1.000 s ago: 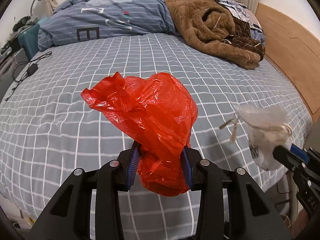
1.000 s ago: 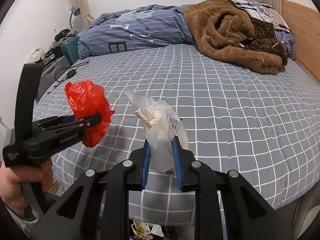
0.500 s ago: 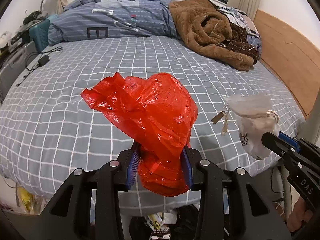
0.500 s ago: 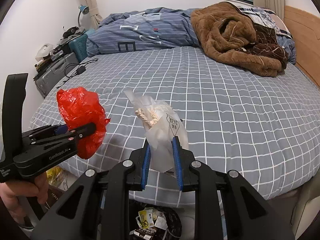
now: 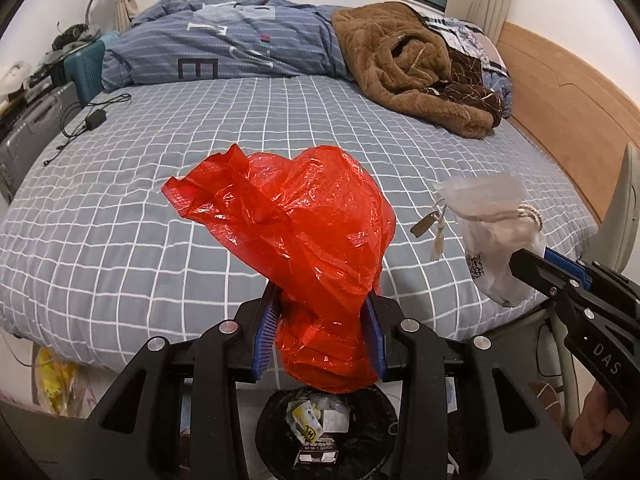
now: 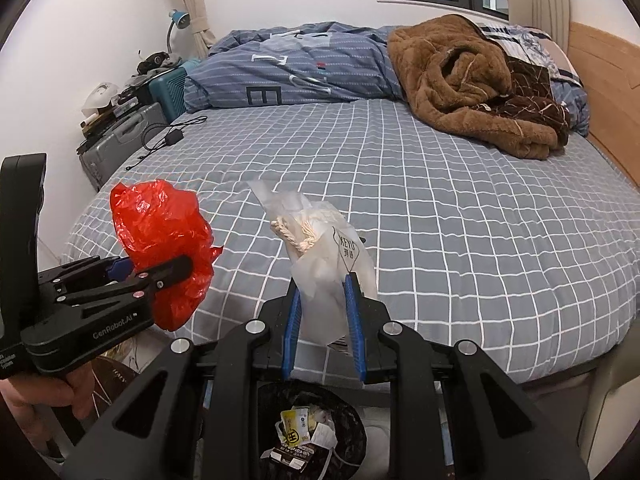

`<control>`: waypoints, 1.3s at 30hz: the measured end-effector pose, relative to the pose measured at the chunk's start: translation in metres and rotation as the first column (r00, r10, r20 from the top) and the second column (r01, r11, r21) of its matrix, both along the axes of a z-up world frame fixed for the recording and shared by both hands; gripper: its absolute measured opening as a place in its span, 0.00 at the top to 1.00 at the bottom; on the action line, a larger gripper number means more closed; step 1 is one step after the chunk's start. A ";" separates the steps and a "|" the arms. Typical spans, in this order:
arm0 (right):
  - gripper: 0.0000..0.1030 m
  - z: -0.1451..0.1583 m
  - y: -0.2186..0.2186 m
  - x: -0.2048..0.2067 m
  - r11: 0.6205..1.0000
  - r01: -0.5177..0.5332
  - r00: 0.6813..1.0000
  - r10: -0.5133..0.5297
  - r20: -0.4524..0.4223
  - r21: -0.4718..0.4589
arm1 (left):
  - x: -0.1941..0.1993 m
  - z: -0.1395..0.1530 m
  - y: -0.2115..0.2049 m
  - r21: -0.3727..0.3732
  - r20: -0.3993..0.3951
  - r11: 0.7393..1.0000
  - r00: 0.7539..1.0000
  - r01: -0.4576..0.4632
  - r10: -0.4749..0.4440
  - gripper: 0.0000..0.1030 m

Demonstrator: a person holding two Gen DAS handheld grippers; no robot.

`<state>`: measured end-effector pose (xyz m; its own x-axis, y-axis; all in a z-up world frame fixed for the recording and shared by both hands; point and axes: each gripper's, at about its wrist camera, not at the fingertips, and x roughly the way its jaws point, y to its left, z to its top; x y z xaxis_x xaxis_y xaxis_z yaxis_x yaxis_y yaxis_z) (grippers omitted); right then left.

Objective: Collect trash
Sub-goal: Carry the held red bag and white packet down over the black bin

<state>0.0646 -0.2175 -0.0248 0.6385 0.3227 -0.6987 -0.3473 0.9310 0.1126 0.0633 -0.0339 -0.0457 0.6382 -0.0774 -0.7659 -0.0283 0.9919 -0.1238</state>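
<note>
Both tongs back from bed; trash bin (image 5: 326, 426) now below.

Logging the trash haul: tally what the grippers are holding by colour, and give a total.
Red: 1, the red plastic bag in the left gripper.
White: 1, the white drawstring pouch in the right gripper.
Total: 2 held.
</note>
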 end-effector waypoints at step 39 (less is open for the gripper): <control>0.80 -0.032 0.002 -0.103 0.999 -0.035 0.998 0.034 -0.052 -0.020 | -0.118 -0.033 -0.016 -0.052 -0.043 0.998 0.999 0.024 -0.026 0.64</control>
<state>-0.0380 -0.2159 -0.0565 0.5902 0.3292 -0.7371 -0.3735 0.9208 0.1121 -0.0550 -0.0498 -0.0790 0.6019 -0.1331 -0.7874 -0.0102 0.9846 -0.1743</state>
